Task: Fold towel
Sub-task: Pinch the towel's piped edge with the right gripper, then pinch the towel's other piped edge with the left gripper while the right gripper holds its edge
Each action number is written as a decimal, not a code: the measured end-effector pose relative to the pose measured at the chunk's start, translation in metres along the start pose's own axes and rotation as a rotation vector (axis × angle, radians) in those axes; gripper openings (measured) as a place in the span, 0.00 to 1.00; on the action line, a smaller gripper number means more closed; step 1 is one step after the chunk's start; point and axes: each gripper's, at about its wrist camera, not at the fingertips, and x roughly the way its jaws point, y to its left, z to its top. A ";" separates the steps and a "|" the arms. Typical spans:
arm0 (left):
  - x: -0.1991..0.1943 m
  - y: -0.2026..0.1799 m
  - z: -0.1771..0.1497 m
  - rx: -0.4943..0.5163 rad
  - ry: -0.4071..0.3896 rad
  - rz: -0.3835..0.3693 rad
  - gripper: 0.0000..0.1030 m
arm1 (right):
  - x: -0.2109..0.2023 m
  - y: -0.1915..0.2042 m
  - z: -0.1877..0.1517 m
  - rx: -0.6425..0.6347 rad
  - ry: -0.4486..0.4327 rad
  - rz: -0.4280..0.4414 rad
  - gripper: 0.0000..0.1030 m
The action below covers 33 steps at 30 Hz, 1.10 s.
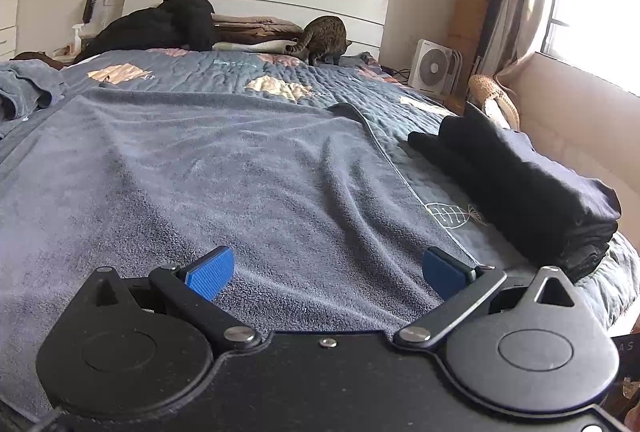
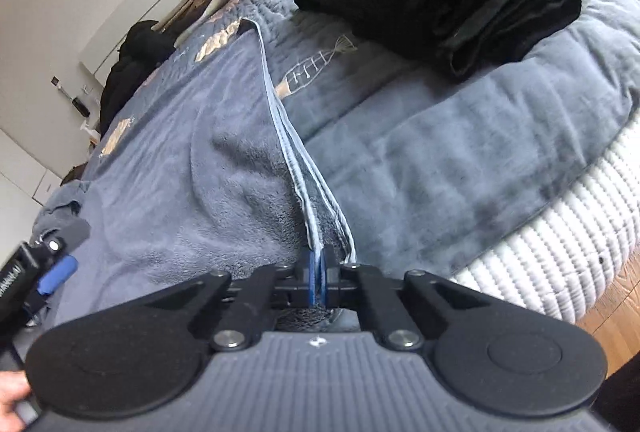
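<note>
Lying rumpled across the quilted bedspread (image 1: 280, 80): plush grey terry towel (image 1: 224, 168) | right gripper (image 2: 318, 274) clenched on its pale hem | left gripper (image 1: 326, 270) spread wide above it, holding nothing

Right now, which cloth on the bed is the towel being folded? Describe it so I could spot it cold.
Start from the bed with its blue-grey quilt. Spread flat across the near half lies the towel, a plush grey-blue sheet with a pale hemmed edge, which the right gripper pinches. Unlike the stack of folded black clothes beside it and the crumpled blue cloth at the far left, it is opened out.
</note>
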 end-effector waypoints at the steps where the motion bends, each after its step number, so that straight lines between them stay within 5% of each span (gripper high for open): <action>1: 0.000 0.000 0.000 0.004 0.001 0.000 0.98 | 0.002 0.002 -0.001 -0.026 0.007 -0.019 0.02; 12: 0.000 0.001 0.000 0.002 0.005 0.004 0.98 | -0.003 -0.010 -0.005 -0.049 0.009 -0.138 0.00; 19: -0.001 0.001 0.003 0.007 0.029 -0.024 0.98 | -0.017 -0.010 0.002 0.010 -0.038 -0.053 0.04; 22: -0.006 0.008 0.016 0.028 0.030 -0.012 0.98 | -0.025 0.009 0.009 -0.022 -0.073 -0.018 0.19; 24: -0.014 0.022 0.028 0.034 0.024 -0.007 0.98 | -0.025 0.020 0.011 -0.040 -0.078 -0.001 0.34; 28: -0.044 0.077 0.057 0.068 0.010 0.044 0.98 | -0.019 0.034 0.013 -0.058 -0.077 0.016 0.42; 33: -0.090 0.172 0.061 0.135 0.030 0.218 0.98 | -0.015 0.037 0.008 -0.048 -0.071 0.034 0.47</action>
